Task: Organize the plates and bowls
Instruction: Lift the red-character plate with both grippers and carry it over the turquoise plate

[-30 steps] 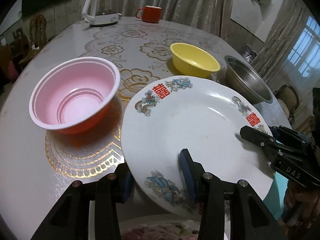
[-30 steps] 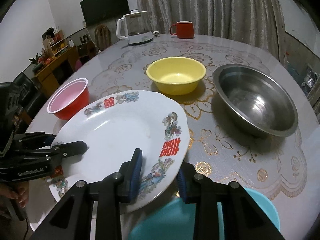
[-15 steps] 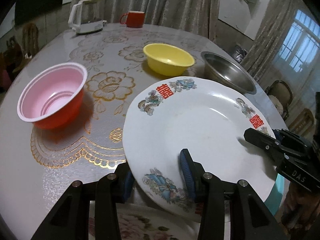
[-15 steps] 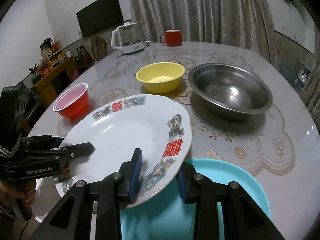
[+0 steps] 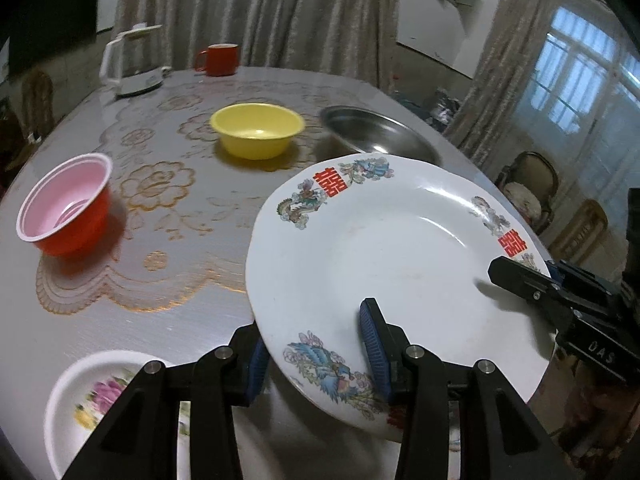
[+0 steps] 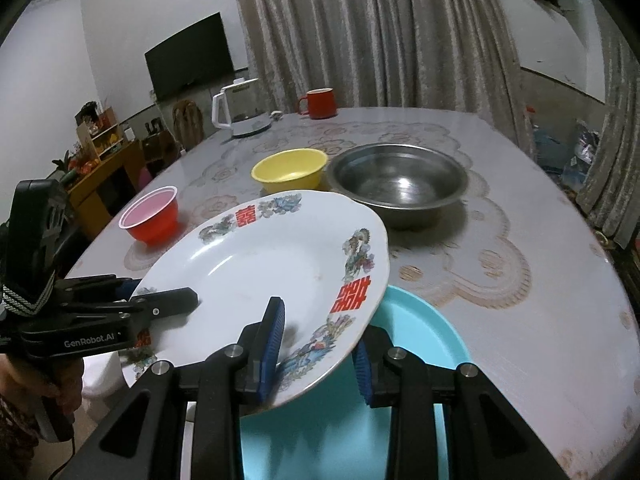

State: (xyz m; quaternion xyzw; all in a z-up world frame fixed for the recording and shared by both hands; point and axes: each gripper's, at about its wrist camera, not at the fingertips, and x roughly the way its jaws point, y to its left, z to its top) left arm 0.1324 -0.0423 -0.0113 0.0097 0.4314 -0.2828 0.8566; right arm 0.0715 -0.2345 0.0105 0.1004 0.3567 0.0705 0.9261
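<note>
Bowls (image 6: 289,170) — four; plates (image 5: 384,264) — two; claws (image 5: 316,356) — two.

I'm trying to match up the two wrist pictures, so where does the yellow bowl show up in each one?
Left wrist: the yellow bowl sits upper centre, left of the metal basin.
Right wrist: the yellow bowl sits just above centre, behind the white plate.
Shared landmark: the red mug at the table's far edge.
</note>
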